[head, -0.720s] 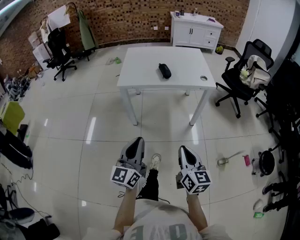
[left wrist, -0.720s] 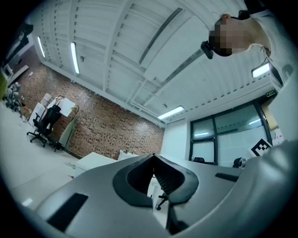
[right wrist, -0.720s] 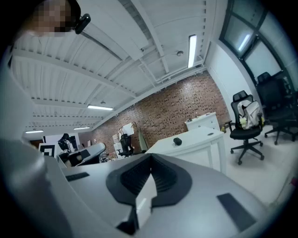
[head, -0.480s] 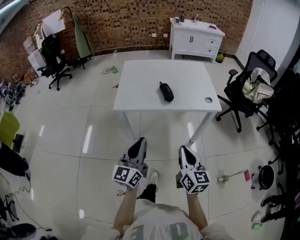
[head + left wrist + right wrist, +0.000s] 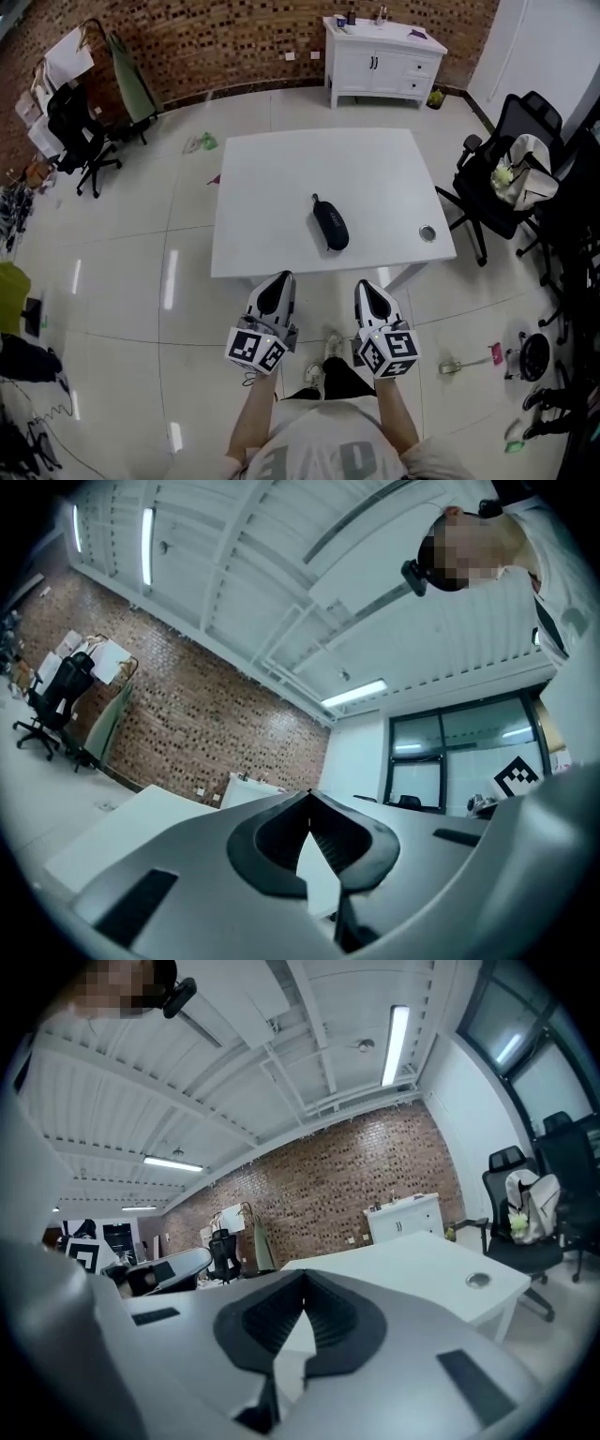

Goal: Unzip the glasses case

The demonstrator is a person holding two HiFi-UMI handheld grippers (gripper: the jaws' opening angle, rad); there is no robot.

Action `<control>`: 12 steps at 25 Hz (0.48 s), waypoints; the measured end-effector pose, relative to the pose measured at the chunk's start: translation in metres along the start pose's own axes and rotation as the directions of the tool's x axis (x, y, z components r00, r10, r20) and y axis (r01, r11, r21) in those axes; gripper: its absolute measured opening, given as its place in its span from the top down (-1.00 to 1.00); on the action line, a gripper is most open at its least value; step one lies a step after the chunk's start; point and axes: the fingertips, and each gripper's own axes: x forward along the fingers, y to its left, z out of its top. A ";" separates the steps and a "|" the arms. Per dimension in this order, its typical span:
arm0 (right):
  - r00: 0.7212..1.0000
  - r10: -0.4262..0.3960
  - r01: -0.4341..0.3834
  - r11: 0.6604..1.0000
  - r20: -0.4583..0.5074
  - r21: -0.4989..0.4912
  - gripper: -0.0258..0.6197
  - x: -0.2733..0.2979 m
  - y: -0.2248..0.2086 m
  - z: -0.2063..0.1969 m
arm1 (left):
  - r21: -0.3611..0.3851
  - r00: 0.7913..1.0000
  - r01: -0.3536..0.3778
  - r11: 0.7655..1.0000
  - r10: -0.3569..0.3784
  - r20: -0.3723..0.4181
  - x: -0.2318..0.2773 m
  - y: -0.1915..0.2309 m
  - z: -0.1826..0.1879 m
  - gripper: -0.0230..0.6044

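A black zipped glasses case (image 5: 330, 225) lies slightly slanted near the middle of the white table (image 5: 262, 187). My left gripper (image 5: 276, 283) and right gripper (image 5: 367, 289) hover side by side just short of the table's near edge, both shut with nothing between the jaws. The case lies ahead of them, between the two. In the left gripper view the jaw tips (image 5: 309, 794) meet and only the tabletop (image 5: 112, 841) shows beyond. The right gripper view shows closed tips (image 5: 302, 1275) over the tabletop (image 5: 422, 1255); the case is hidden in both gripper views.
A round cable hole (image 5: 427, 232) sits near the table's right edge. A black office chair (image 5: 511, 183) with a bag stands to the right, a white cabinet (image 5: 384, 58) behind, another chair (image 5: 70, 131) at far left. Small items lie on the tiled floor at the right.
The person has walked toward the table: it and the case now lie much closer, just ahead of both grippers. The grippers keep the same shut pose side by side.
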 end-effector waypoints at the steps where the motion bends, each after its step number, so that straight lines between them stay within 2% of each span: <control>1: 1.000 -0.001 0.001 1.000 -0.008 0.000 0.92 0.013 -0.007 0.001 | -0.006 1.000 -0.005 1.000 0.005 -0.005 0.012 0.007 -0.004 0.92; 8: 0.998 0.022 -0.023 1.000 -0.060 -0.010 0.92 0.097 -0.050 0.008 | 0.014 0.999 -0.025 1.000 0.026 -0.048 0.101 0.050 -0.021 0.92; 12: 0.996 0.037 -0.037 0.999 -0.087 0.004 0.92 0.129 -0.068 0.004 | 0.011 0.997 -0.027 1.000 0.028 -0.066 0.137 0.061 -0.031 0.92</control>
